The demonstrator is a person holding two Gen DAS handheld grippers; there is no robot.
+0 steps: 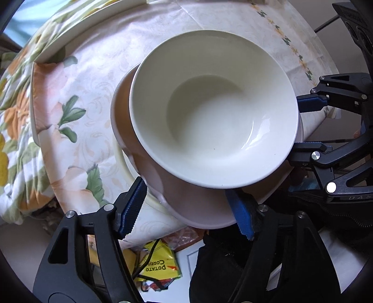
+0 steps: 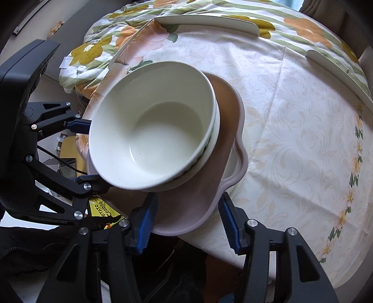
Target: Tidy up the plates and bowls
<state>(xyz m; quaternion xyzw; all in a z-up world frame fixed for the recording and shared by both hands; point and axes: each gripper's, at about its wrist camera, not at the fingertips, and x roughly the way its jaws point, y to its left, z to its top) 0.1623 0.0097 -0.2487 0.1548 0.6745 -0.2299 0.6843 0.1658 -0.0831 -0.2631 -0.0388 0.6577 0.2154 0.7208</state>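
Observation:
A white bowl (image 1: 209, 111) sits nested in a second white bowl (image 2: 213, 139), on a pink wavy-edged plate (image 1: 198, 209) that lies over a cream plate (image 1: 121, 163). The stack stands at the table's near edge. My left gripper (image 1: 186, 216) points down at the stack with its jaws open, and the pink plate's rim lies below the gap. In the right wrist view my right gripper (image 2: 186, 225) is also open, astride the pink plate (image 2: 186, 209). Each gripper shows in the other's view: the right gripper (image 1: 307, 125) beside the bowl's rim, the left gripper (image 2: 85, 151) beside the top bowl (image 2: 151, 130).
A pale patterned tablecloth (image 2: 291, 139) covers the table, with a flowered cloth (image 1: 21, 111) bunched at its far side. Cream plate rims (image 2: 209, 22) lie on that cloth. Beyond the table edge, a yellow snack packet (image 1: 158, 265) lies on the floor.

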